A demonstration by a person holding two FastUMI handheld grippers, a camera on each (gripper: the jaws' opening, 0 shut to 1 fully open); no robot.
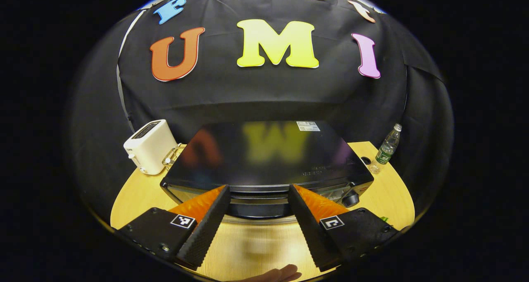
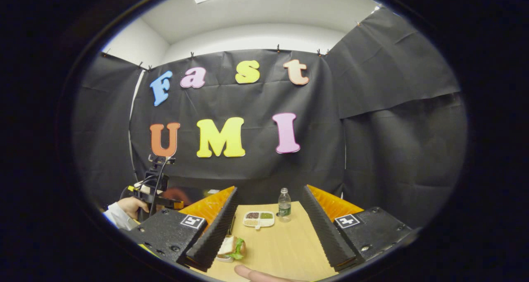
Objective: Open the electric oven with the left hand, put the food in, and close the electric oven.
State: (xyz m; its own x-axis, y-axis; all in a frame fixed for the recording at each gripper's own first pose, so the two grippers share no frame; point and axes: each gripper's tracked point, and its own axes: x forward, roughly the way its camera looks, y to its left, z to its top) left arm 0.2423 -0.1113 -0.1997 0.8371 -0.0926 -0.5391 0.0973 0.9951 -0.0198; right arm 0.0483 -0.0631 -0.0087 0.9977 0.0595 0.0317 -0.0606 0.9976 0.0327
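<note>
Left gripper view, left to right: a white toaster (image 1: pixel 149 146) stands at the table's (image 1: pixel 132 195) left rear, close beside the black oven (image 1: pixel 264 162). The oven sits centred, door shut, with a knob (image 1: pixel 350 199) at its lower right front. The left gripper (image 1: pixel 257 194) is spread wide and holds nothing; its tips flank the top edge of the oven front, contact not determinable. A water bottle (image 1: pixel 388 147) stands at the right rear.

Right gripper view, left to right: a hand (image 2: pixel 133 207) holds the other gripper at far left. The right gripper (image 2: pixel 269 199) is wide open and empty, raised over the table (image 2: pixel 285 244). A sandwich (image 2: pixel 232 247) lies just beside its left finger; a sectioned dish (image 2: pixel 258 218) and the bottle (image 2: pixel 284 205) stand farther back.
</note>
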